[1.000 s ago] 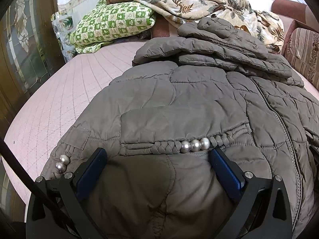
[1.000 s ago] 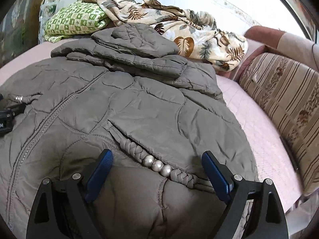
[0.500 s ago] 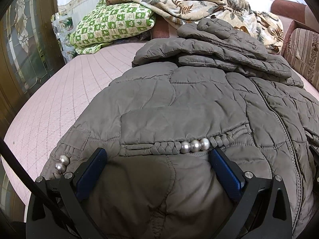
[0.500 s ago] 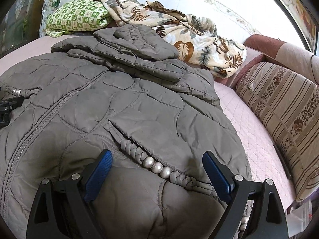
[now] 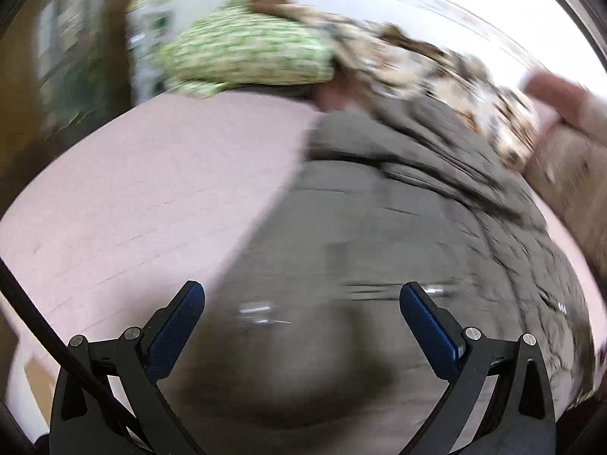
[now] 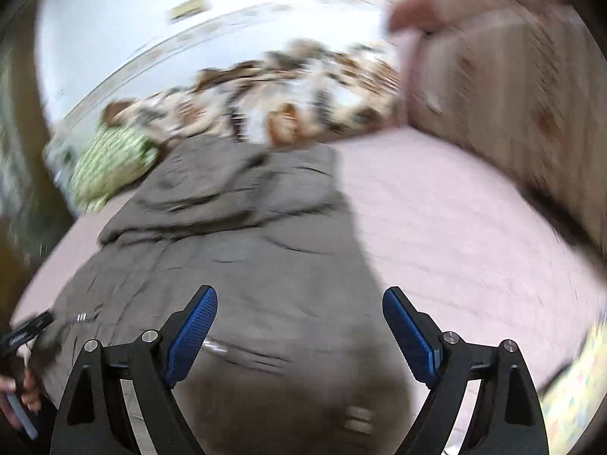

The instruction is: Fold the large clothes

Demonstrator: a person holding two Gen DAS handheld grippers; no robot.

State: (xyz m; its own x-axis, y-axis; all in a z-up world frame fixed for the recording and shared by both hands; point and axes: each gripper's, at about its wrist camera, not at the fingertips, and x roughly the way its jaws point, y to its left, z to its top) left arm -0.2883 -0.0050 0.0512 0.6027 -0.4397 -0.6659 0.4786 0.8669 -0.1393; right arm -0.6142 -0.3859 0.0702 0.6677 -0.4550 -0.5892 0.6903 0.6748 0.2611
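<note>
Pink bedspread [image 5: 144,189] bare beside grey jacket [image 5: 379,246], both claws spread, blurred

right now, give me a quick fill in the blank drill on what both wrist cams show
1. The quilted jacket lying on the pink bed is ___ in colour.
2. The pads on the left claw and right claw are ___.
3. Both claws are ___, gripping nothing.
4. The checked pillow beyond the jacket is white and ___.

Missing words: grey; blue; open; green
</note>
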